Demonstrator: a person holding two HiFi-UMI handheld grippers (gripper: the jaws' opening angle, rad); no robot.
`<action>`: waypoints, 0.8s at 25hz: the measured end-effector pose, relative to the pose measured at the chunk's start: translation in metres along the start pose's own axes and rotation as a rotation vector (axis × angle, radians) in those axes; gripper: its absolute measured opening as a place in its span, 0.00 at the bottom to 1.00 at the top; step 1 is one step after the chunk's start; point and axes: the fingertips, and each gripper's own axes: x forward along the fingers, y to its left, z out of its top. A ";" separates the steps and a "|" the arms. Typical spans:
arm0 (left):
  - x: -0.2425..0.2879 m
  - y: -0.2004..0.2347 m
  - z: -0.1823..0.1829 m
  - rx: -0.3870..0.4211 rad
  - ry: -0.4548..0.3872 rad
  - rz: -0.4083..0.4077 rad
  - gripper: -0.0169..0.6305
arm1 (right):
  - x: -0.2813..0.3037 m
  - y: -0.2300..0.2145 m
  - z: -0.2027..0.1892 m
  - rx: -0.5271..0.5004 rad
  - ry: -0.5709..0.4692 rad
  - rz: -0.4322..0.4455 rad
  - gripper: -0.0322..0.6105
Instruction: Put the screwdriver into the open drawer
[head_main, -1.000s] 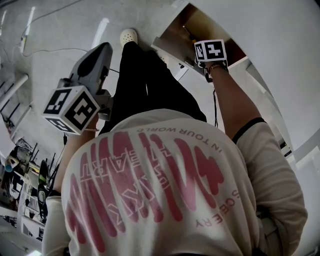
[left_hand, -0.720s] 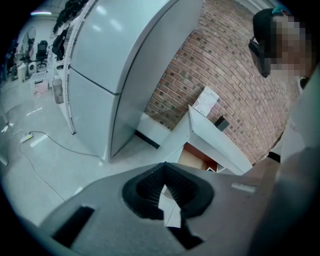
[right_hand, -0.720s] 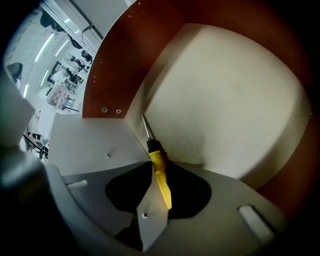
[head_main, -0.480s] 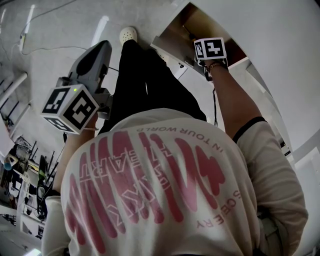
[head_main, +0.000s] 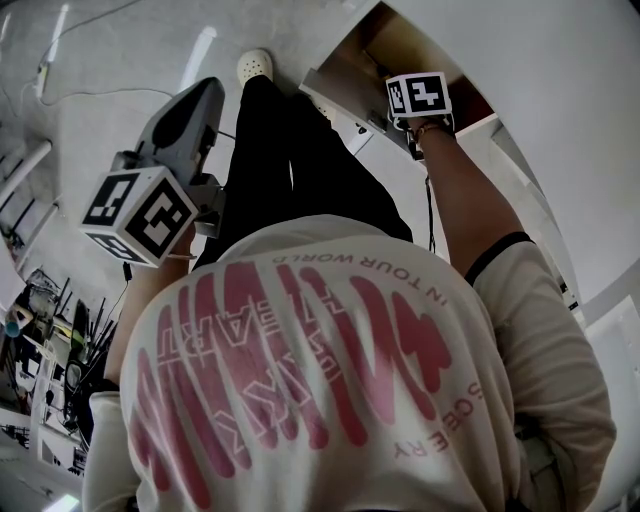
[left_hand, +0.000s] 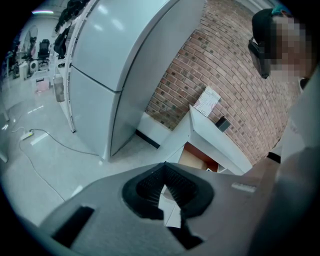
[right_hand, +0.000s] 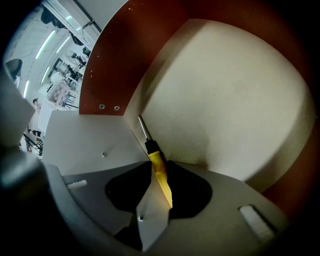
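The screwdriver (right_hand: 159, 172), yellow handle and thin metal shaft, lies inside the open drawer (right_hand: 225, 100) with its tip at the corner by the front panel. My right gripper (right_hand: 155, 167) points steeply down into the drawer. Its jaws have just been opening, and the handle sits between them with a gap on its left side. In the head view the right gripper (head_main: 415, 100) reaches into the drawer (head_main: 345, 65). My left gripper (head_main: 195, 100) hangs over the floor, well away from the drawer. In its own view the left gripper (left_hand: 165, 167) is shut with nothing in it.
The drawer has reddish-brown walls (right_hand: 125, 50) and a pale bottom. A tall grey cabinet (left_hand: 115, 75) and a brick wall (left_hand: 235, 65) stand beyond the drawer unit (left_hand: 220, 142). A cable (head_main: 100, 100) runs across the floor, and cluttered shelves (head_main: 50, 350) are at the left.
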 end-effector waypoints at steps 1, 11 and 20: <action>0.000 0.000 0.000 0.000 0.000 0.000 0.03 | 0.000 0.000 0.001 -0.001 0.000 -0.001 0.22; 0.000 -0.001 -0.004 0.008 0.011 -0.004 0.03 | 0.003 0.001 -0.001 -0.017 -0.002 -0.020 0.23; -0.005 -0.004 -0.009 0.017 0.000 0.002 0.03 | 0.005 -0.003 -0.004 -0.064 0.006 -0.040 0.25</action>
